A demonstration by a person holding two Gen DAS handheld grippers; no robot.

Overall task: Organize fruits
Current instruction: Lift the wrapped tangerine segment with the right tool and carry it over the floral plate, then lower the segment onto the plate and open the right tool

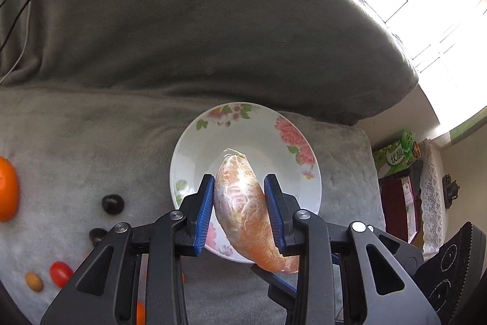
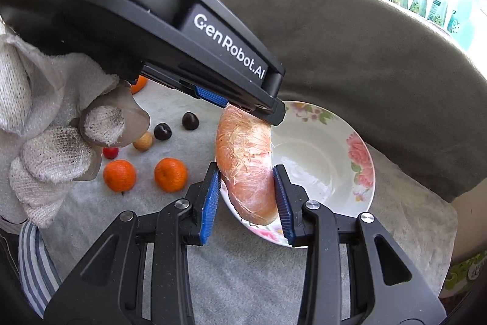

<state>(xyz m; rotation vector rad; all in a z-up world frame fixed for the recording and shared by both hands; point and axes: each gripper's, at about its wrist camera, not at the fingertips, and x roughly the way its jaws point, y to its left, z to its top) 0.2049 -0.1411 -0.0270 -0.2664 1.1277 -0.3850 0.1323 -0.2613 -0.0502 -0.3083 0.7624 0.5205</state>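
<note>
A peeled, plastic-wrapped orange citrus segment [image 1: 243, 203] hangs over a white plate with a pink flower pattern [image 1: 258, 118] on a grey sofa seat. My left gripper [image 1: 239, 181] is shut on the segment's upper part, its blue pads pressing both sides. In the right wrist view, my right gripper [image 2: 247, 172] is shut on the lower end of the same segment [image 2: 246, 148], above the near rim of the plate [image 2: 350, 130]. The left gripper [image 2: 252, 111] reaches in from the upper left and clamps the top end. A white-gloved hand [image 2: 45, 127] holds it.
Left of the plate, loose fruit lies on the seat: two tangerines [image 2: 119, 175] [image 2: 170, 174], two dark round fruits [image 2: 190, 120] [image 2: 162, 131], a small tan fruit [image 2: 143, 141] and a red cherry tomato [image 2: 110, 152]. The grey backrest [image 1: 213, 20] rises right behind the plate.
</note>
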